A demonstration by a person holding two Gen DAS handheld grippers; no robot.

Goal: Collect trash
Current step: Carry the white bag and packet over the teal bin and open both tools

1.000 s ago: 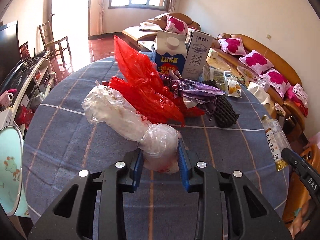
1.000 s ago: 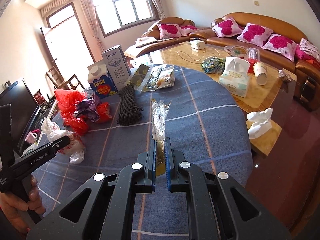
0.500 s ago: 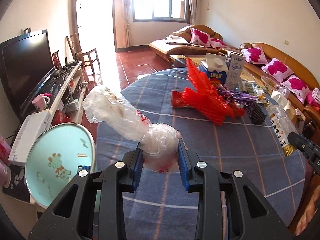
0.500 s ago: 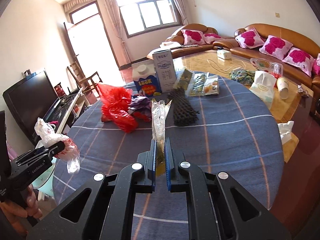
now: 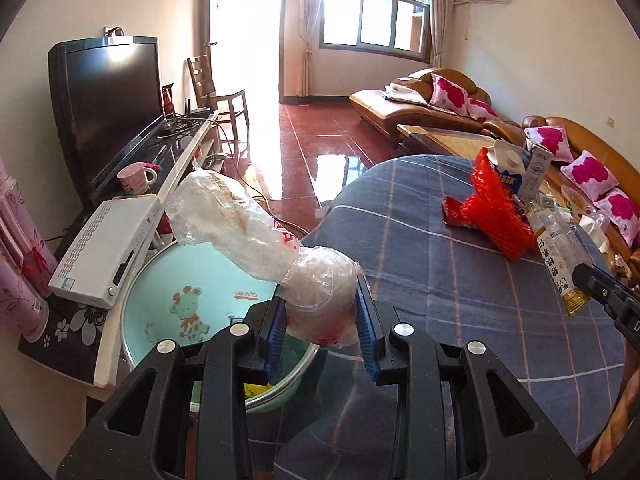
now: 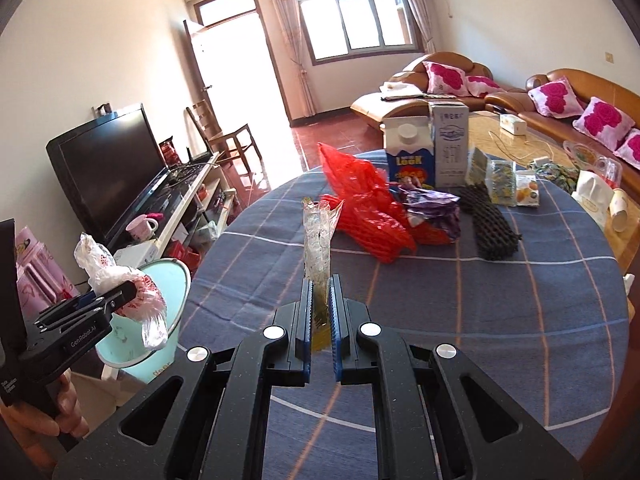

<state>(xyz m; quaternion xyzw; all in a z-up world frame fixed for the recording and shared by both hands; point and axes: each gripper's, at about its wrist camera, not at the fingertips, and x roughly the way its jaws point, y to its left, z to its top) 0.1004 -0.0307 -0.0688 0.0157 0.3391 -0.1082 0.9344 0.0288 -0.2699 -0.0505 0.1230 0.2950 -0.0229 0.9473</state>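
Over teal bin [image 5: 168, 304], left tongs [image 5: 320, 322] level, clamping plastic bag [image 5: 260, 248]

The lower part of the clear plastic bag [image 5: 320, 300] is concealed between the pads of the left tool [image 5: 321, 334]; what it contains cannot be made out through the crumpled film; the near rim of the teal bin [image 5: 168, 276] is hidden behind that tool's body, and its bottom is largely obscured. The base of the clear wrapper [image 6: 318, 248] is covered by the pads of the right tool [image 6: 319, 320]; its printing is too small to read. In the right wrist view the hand [image 6: 44, 420] holding the left tool is cut off by the left edge; the purple wrapper [image 6: 434, 210] is partly buried behind the red bag [image 6: 368, 204]; the snack packets [image 6: 502, 178] carry illegible print; the surface [image 6: 480, 300] runs out of view behind the tool bodies.
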